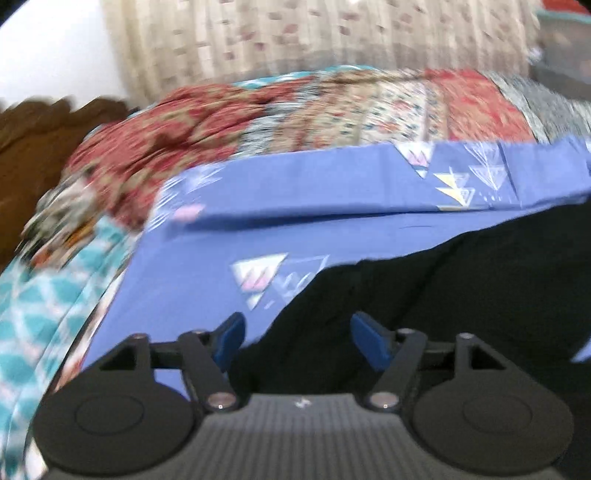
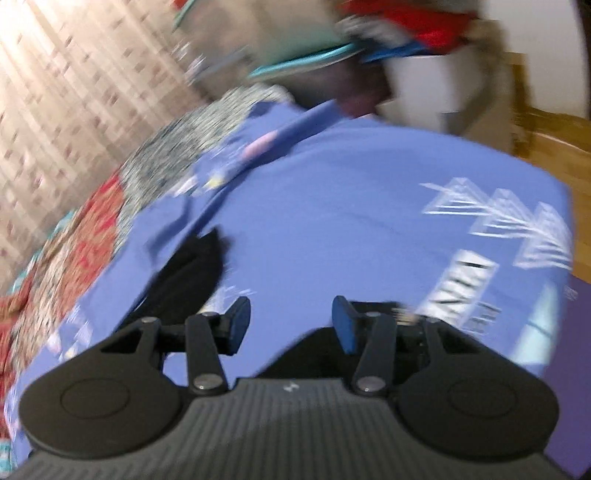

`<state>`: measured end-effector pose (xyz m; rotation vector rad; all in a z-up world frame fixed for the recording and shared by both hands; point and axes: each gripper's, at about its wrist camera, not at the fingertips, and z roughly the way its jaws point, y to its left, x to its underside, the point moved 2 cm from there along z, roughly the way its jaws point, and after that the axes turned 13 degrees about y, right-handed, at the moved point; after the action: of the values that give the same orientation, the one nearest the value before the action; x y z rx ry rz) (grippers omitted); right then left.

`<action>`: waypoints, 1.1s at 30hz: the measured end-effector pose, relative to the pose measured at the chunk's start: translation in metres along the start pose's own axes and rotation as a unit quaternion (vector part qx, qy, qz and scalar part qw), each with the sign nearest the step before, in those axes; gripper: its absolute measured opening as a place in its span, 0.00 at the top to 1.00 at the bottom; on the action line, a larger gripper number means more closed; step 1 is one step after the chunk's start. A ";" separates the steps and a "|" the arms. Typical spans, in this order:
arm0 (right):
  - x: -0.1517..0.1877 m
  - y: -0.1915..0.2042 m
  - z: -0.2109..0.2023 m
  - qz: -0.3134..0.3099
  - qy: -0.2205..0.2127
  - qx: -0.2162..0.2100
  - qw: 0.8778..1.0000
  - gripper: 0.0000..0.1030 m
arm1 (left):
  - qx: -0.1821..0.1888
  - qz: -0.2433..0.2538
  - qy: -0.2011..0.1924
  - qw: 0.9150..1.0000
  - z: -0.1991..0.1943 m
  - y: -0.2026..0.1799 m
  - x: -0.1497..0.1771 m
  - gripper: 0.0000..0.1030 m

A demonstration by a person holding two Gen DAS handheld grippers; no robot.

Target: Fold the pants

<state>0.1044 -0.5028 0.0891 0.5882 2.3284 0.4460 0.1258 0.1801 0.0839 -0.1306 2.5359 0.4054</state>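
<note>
Both views are smeared by motion blur, so fine detail of prints and edges cannot be read. In the left wrist view the black fabric pants (image 1: 461, 295) fill the lower right, lying on the blue bed sheet with pale triangle prints (image 1: 332, 184); their right part runs off the frame and their near edge is hidden behind the gripper body, so the full outline and the number of folds cannot be told. The left gripper (image 1: 297, 341) stands above the pants' left edge with its blue pads well apart and nothing between them. In the right wrist view only a small dark portion of the pants (image 2: 195, 266) shows at centre left, partly covered by the gripper's left arm; a second dark patch sits directly behind the right gripper (image 2: 291, 325), but whether it is cloth or shadow cannot be determined. The right gripper's pads are parted, clasping nothing, over bare sheet. Around the sheet: a red and cream patterned quilt (image 1: 295, 107) heaped behind it, a teal and white diamond-patterned cloth (image 1: 40, 314) at left, a cream spotted curtain (image 1: 295, 33) beyond, and a strip of wooden floor (image 2: 546, 136) at far right.
</note>
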 end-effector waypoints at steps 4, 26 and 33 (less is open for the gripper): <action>-0.033 0.052 0.032 -0.032 0.034 -0.020 0.999 0.49 | -0.017 0.060 0.021 0.998 0.052 -0.027 -0.017 0.18; -0.114 0.178 0.304 0.009 0.126 0.095 0.987 0.95 | -0.087 0.097 -0.022 0.991 0.059 -0.039 -0.005 0.92; -0.114 0.147 0.221 0.029 0.093 0.021 0.995 0.95 | -0.102 0.066 -0.057 0.991 0.007 -0.035 0.009 0.92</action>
<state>0.3751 -0.4057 0.0615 0.6613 2.5076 0.4975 0.1277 0.1484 0.0644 -0.0149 2.3930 0.7036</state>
